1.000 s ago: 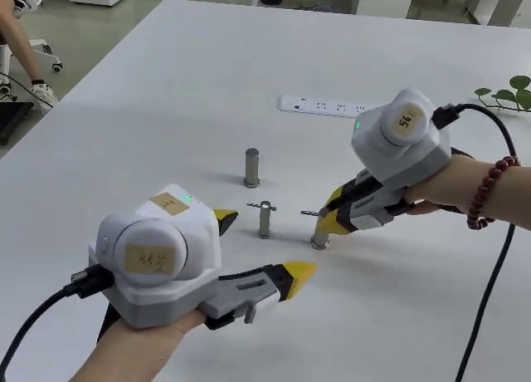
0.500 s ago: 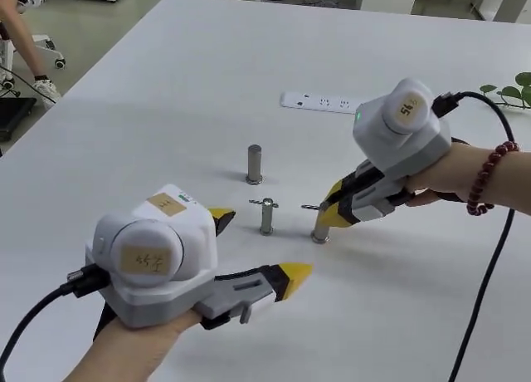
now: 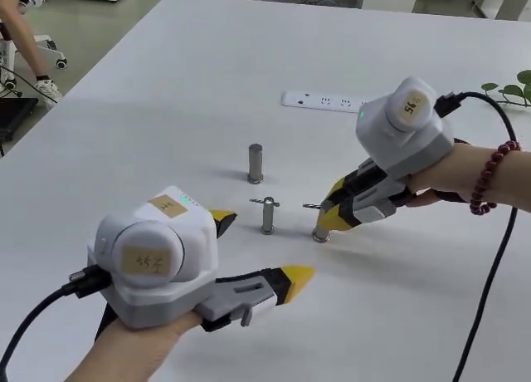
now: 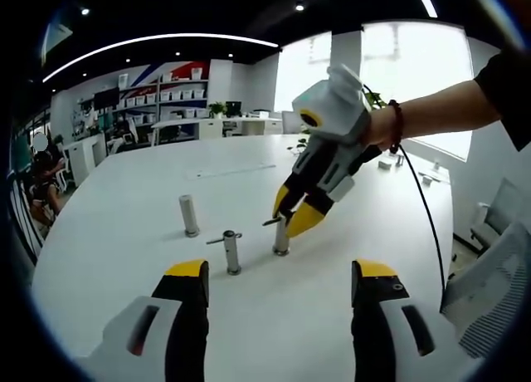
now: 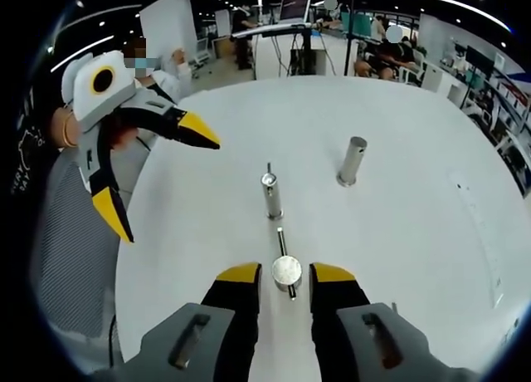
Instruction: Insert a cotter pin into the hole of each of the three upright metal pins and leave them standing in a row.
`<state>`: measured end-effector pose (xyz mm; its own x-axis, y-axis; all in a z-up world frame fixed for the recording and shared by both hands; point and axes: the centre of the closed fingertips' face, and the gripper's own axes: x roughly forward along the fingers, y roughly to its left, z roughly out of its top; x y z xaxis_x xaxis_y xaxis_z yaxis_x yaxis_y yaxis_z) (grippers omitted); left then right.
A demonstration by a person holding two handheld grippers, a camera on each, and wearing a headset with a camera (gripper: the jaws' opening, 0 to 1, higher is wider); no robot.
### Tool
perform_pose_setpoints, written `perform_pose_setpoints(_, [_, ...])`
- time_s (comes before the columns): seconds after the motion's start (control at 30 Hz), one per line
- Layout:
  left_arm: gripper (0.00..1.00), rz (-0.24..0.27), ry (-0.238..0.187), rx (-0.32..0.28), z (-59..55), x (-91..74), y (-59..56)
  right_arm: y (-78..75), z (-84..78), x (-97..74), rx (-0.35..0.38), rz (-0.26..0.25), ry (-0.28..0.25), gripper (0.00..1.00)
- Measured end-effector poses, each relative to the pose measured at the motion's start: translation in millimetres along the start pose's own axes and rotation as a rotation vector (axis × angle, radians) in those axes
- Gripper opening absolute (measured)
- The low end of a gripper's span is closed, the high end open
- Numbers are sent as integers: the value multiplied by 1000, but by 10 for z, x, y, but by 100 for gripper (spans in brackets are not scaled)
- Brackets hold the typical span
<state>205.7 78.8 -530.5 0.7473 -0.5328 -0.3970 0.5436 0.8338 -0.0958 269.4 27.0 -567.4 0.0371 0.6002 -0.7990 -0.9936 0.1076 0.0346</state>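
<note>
Three upright metal pins stand on the white table. The far pin is bare. Across the top of the middle pin lies a cotter pin. My right gripper is at the near pin, shut on a cotter pin whose tip pokes out of the pin's left side. In the right gripper view the pin's top sits between the yellow fingertips, with the cotter pin running through it. My left gripper hangs open and holds nothing, in front of the row.
A white power strip lies beyond the pins. Green plant leaves show at the table's right edge. The right gripper's black cable trails over the table on the right. A person sits by a chair at the far left.
The head view has shifted a little. My right gripper has stayed at the near pin with the cotter pin, only tilting slightly. The left gripper has held still.
</note>
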Motion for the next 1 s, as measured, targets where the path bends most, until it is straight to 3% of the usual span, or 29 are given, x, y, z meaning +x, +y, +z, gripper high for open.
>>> perform_pose_setpoints(0.23, [72, 8, -7, 12, 9, -7, 22, -9, 111, -60, 70, -14, -75, 29])
perform_pose_setpoints(0.5, [77, 20, -6, 16, -17, -12, 50, -86, 327, -74, 160, -35, -233, 36])
perform_pose_setpoints(0.7, [79, 32, -6, 9, -36, -19, 84, -181, 584, -80, 203, -82, -345, 38])
perform_pose_setpoints(1.0, [82, 54, -17, -1, -19, -22, 147, -459, 827, -12, 216, -179, -425, 35])
